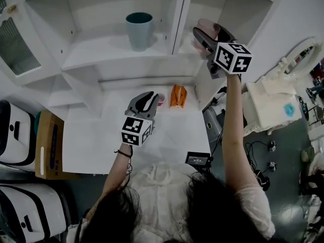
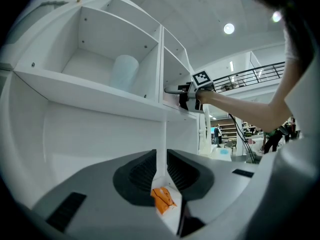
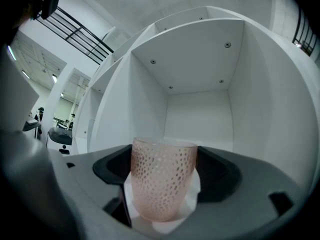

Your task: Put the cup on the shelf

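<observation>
A pink dotted glass cup (image 3: 162,179) stands upright on the white floor of the right-hand shelf compartment (image 3: 200,114), between the jaws of my right gripper (image 3: 163,171). The jaws stand wide and white shows on both sides of the cup's lower part, so the pads do not press on it. From the head view the cup (image 1: 206,27) is half hidden behind the right gripper (image 1: 204,34), raised at the shelf. My left gripper (image 1: 147,103) hovers low over the table (image 1: 172,135), its jaws a narrow slit apart with nothing between them (image 2: 161,169).
A tall teal cup (image 1: 139,30) stands in the left shelf compartment. An orange packet (image 1: 177,96) and a small pink thing (image 1: 161,99) lie on the table under the shelf. Cases and a box sit at the left, cables and a white appliance at the right.
</observation>
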Demonstrator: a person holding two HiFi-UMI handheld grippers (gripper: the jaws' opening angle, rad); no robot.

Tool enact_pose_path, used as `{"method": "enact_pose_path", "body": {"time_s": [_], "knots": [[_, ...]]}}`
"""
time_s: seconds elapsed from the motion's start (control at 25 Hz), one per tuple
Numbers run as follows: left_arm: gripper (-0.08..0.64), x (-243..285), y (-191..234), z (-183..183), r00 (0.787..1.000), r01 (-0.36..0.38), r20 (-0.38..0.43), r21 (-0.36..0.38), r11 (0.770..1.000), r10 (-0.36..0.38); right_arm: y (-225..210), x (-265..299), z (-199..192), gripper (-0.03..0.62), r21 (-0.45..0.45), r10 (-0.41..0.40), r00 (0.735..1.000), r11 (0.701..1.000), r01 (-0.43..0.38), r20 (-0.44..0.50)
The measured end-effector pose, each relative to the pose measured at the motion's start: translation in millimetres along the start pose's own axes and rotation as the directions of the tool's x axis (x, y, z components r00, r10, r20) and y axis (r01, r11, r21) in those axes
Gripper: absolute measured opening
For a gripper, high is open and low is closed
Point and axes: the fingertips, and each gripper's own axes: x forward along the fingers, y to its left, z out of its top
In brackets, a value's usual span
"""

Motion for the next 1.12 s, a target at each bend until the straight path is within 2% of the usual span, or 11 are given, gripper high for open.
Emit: {"method": "enact_pose_path", "body": {"time_s": [0.24, 0.64, 0.88, 1.12], "knots": [[0.075, 0.1, 2.6, -2.4, 1.000, -0.007, -0.005, -0.002, 1.000, 0.007, -1.9, -3.9, 3.8, 0.359, 0.019, -0.007, 0.999, 1.000, 0.007, 0.037], [0.075, 1.6, 3.2, -5.5, 1.000, -0.008, -0.008, 0.001, 1.000, 0.008, -6.9, -24.4, 14.0, 0.357, 0.044, -0.034, 0.985, 0.999, 0.027, 0.169], [0.075, 1.7, 2.1, -7.9, 1.000, -0.006, -0.010, 0.002, 1.000, 0.006, -9.4, -49.4, 20.7, 0.357, 0.039, -0.060, 0.974, 0.998, 0.052, 0.221], [0.075, -0.6, -12.8, -10.4, 1.000, 0.012, -0.013, 0.000, 1.000, -0.012, 10.3, -84.3, 18.8, 0.357, -0.016, -0.018, 0.974, 1.000, 0.022, 0.225]]}}
